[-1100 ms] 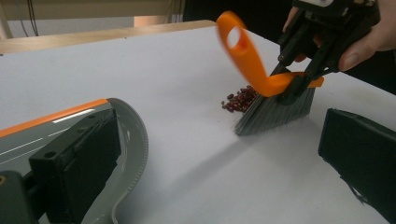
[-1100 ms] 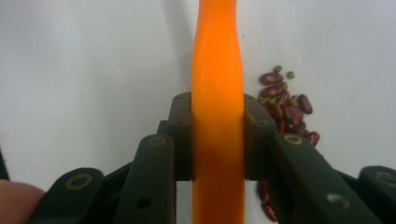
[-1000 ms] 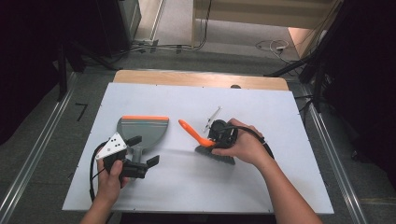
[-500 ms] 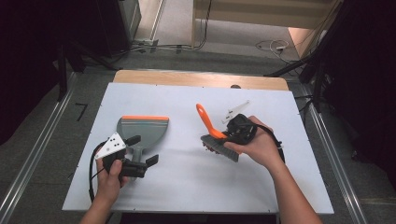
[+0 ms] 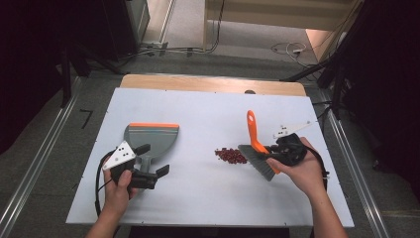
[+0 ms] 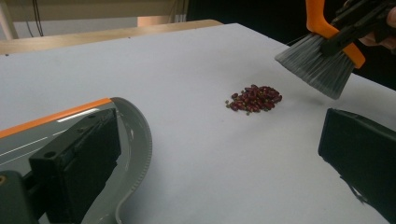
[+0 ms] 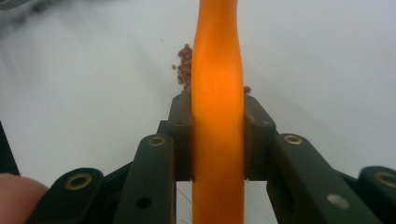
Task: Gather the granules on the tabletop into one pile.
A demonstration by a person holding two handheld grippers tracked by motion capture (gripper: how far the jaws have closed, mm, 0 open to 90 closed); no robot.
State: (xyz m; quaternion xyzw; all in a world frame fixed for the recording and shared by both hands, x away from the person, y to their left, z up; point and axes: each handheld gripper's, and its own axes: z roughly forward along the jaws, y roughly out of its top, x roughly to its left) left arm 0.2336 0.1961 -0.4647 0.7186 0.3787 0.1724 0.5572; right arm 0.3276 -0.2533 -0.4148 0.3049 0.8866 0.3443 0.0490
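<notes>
Clamped in the right gripper [image 5: 271,151], the orange brush [image 5: 257,144] hides part of the red beans [image 5: 231,155] just beside its bristles; left gripper [image 5: 154,160] gapes, empty.

The brush [image 7: 218,116] handle is cut off by the top and bottom edges of the right gripper view and hides most of the beans [image 7: 183,65] behind it. In the left gripper view, the dustpan [image 6: 130,140] runs off the left and bottom edges, and the left gripper's [image 6: 215,163] near jaw covers part of its tray. The individual beans are too small to count.
</notes>
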